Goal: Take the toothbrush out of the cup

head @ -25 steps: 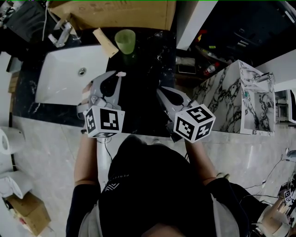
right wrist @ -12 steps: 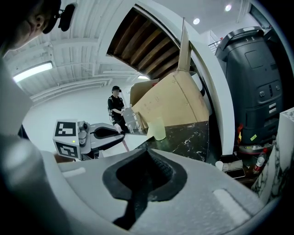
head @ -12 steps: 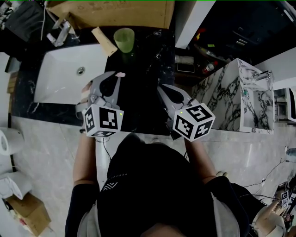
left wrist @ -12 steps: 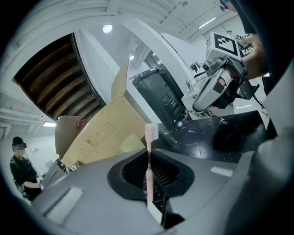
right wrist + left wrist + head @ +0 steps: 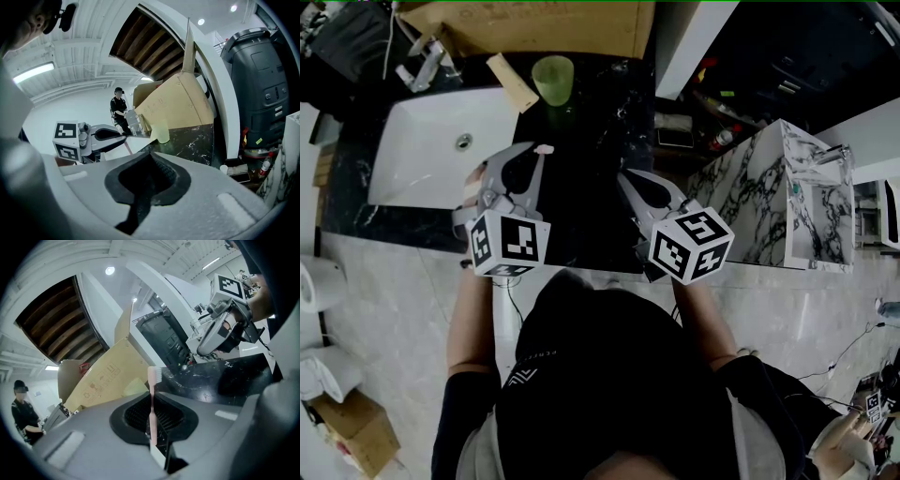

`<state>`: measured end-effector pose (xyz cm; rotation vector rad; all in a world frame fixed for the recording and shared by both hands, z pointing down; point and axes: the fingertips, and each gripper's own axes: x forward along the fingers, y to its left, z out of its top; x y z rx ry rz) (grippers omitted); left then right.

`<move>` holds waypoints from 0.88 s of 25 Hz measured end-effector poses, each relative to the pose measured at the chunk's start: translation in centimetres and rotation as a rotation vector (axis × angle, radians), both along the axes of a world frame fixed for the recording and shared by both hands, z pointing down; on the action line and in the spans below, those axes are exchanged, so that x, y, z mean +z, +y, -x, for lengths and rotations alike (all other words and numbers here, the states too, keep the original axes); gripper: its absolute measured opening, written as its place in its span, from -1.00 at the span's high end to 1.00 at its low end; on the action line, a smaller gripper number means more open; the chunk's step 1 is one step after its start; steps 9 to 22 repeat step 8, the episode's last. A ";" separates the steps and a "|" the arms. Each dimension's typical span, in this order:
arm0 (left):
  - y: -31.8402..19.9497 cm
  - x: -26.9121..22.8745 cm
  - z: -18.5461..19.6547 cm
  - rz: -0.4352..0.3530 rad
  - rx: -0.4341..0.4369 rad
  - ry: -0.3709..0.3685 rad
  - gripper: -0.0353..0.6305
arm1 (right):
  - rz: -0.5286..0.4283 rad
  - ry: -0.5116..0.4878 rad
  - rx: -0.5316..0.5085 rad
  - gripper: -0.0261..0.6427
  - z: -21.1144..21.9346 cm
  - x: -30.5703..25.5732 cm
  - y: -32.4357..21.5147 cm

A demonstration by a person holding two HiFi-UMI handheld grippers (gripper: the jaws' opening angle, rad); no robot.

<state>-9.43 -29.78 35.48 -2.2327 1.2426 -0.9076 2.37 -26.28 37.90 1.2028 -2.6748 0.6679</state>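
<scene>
A pink toothbrush (image 5: 152,405) stands upright between the jaws of my left gripper (image 5: 154,427), which is shut on its handle; the bristle head (image 5: 545,150) pokes out past the tips. The green cup (image 5: 553,80) stands empty at the back of the black counter (image 5: 592,141), well beyond the brush. It also shows pale behind the brush (image 5: 136,387) and in the right gripper view (image 5: 162,131). My right gripper (image 5: 628,185) hovers over the counter's right part, jaws together with nothing in them. From the right gripper view, the left gripper (image 5: 108,135) hangs to the left.
A white sink (image 5: 422,150) lies left of the counter, with a tap (image 5: 417,66) behind it. A cardboard box (image 5: 534,28) leans at the back. A marble-patterned block (image 5: 787,197) stands on the right. A person (image 5: 118,110) stands far off.
</scene>
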 end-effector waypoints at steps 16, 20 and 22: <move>-0.1 -0.3 -0.1 -0.003 -0.007 0.005 0.77 | -0.007 0.000 0.000 0.91 -0.1 0.0 -0.3; -0.1 -0.3 -0.1 -0.003 -0.007 0.005 0.77 | -0.007 0.000 0.000 0.91 -0.1 0.0 -0.3; -0.1 -0.3 -0.1 -0.003 -0.007 0.005 0.77 | -0.007 0.000 0.000 0.91 -0.1 0.0 -0.3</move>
